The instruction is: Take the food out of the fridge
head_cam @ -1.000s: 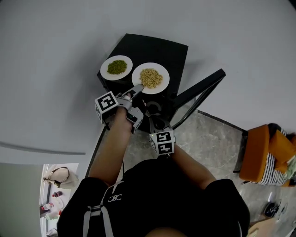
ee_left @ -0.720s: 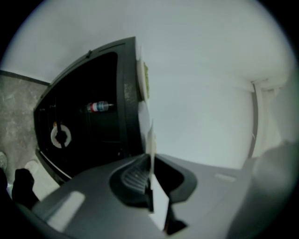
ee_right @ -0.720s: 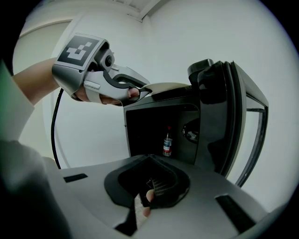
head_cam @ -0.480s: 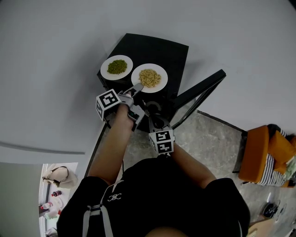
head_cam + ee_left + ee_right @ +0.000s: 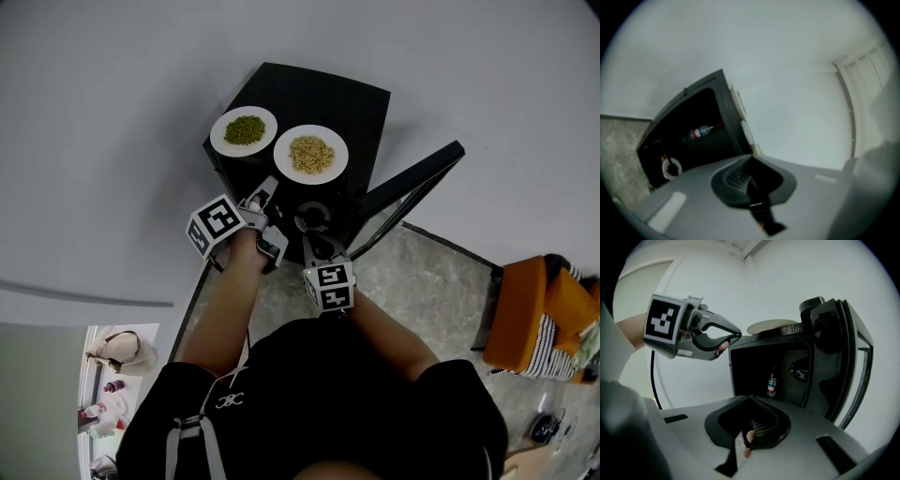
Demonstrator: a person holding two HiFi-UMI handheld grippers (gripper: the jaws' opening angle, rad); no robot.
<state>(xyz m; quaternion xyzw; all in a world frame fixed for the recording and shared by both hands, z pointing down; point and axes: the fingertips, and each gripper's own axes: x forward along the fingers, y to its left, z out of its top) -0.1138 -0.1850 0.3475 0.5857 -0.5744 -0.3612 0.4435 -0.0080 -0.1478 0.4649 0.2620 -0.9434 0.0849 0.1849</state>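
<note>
Left tool [image 5: 267,187] has backed off the plate [image 5: 310,154] atop the fridge [image 5: 323,94], apparently delivered, jaws just closed empty; right tool [image 5: 307,239] shut, idle.

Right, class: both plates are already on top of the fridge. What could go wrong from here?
1. The shut left claw hangs close to the plate of yellow food near the front edge of the fridge; a nudge might tip it off.
2. The upright bottle inside could topple if the shut right claw reaches in and bumps it.
</note>
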